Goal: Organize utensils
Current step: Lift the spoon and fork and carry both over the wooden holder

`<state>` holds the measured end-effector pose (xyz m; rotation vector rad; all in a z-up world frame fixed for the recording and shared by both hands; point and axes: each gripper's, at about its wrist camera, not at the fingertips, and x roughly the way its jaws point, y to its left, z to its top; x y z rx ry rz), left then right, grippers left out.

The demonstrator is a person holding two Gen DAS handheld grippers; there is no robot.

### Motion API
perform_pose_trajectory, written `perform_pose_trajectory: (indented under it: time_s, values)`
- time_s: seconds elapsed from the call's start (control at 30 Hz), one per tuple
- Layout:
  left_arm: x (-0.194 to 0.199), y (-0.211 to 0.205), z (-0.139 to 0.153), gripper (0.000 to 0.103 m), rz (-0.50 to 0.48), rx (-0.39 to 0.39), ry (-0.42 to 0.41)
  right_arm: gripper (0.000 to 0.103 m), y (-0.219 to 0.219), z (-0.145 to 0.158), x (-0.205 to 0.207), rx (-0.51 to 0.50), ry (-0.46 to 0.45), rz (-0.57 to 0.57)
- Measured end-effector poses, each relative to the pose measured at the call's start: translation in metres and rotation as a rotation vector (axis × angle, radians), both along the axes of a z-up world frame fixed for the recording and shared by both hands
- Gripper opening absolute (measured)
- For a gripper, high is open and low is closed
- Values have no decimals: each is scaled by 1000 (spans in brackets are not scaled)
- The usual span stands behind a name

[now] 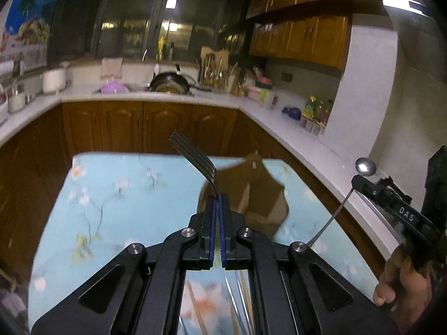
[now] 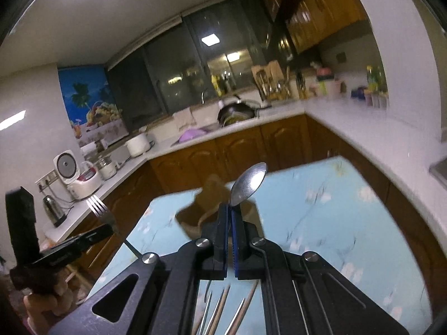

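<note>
- The fork [image 1: 195, 162] is up in the air, pinched by our left tongs [image 1: 217, 198], tines pointing far-left.
- The spoon [image 2: 248, 185] is clamped in our right tongs [image 2: 230, 209], bowl upward.
- Beyond both, a brown holder [image 1: 251, 192] stands on the flowered bench [image 1: 111, 195].
- More utensils [image 2: 220, 312] lie on the bench below us.

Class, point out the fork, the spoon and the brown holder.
fork [image 1: 195, 156], left wrist view, on its tines.
spoon [image 2: 250, 182], right wrist view, on its bowl.
brown holder [image 1: 259, 195], left wrist view, on its side.
</note>
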<state>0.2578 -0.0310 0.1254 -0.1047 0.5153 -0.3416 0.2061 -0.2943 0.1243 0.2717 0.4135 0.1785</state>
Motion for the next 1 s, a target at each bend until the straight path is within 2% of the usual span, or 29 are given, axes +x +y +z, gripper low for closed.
perform_pose_trajectory:
  time_s: [0.23,0.4,0.73,1.0]
  values:
    - [61,-19,11,2,21,18,-47,2,7,15,45,-81,-84,-42]
    - [96,-31,-1,2,33,37,-42,2,17,6,76,-153,-96,-44]
    - [115,-55,-55,2,-5,75,67,2,29,-46,103,-200,29,17]
    - [115,-62,-86,2,-20,108,135,3,21,-67,109,-177,104,38]
